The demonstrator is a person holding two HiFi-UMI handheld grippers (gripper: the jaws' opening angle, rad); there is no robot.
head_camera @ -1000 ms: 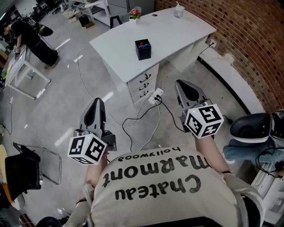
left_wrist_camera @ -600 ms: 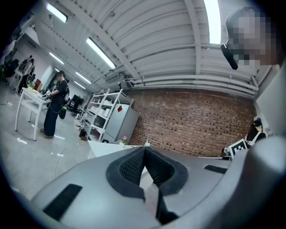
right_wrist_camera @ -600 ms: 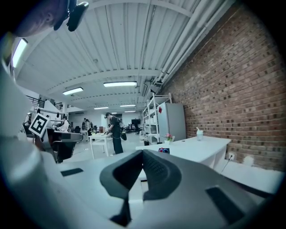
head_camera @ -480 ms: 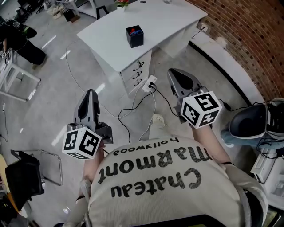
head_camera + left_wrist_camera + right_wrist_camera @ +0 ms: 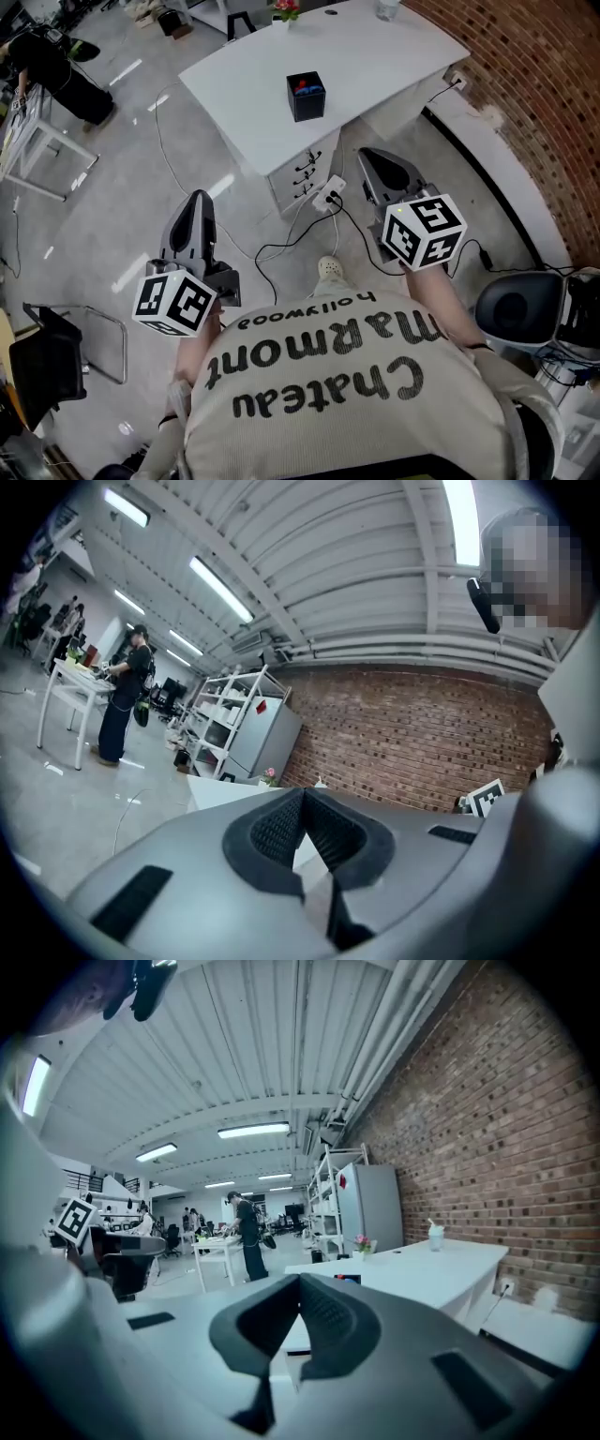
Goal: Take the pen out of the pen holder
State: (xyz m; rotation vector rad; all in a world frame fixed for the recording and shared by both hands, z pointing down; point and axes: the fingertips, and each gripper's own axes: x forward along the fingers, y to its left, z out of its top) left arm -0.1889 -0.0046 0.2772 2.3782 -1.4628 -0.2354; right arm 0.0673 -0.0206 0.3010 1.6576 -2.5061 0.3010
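The black pen holder (image 5: 306, 96) stands on the white desk (image 5: 375, 56) ahead of me, with a red and a blue pen top showing in it. Both grippers hang over the floor, well short of the desk. My left gripper (image 5: 199, 199) is shut and empty, its pads meeting at the tip (image 5: 302, 794). My right gripper (image 5: 373, 157) is also shut with nothing in it (image 5: 300, 1281). In the right gripper view the pen holder (image 5: 348, 1278) shows small just above the jaws.
Drawers (image 5: 309, 173) sit under the desk, with a power strip and cables (image 5: 328, 199) on the floor in front. A flower pot (image 5: 286, 9) and a cup (image 5: 386, 9) stand at the desk's far edge. A brick wall (image 5: 553, 112) runs along the right, with a black chair (image 5: 511, 305) near it.
Both grippers have been carried forward a little towards the desk, still shut. A shoe has come into view between them, and the head view has swung slightly.
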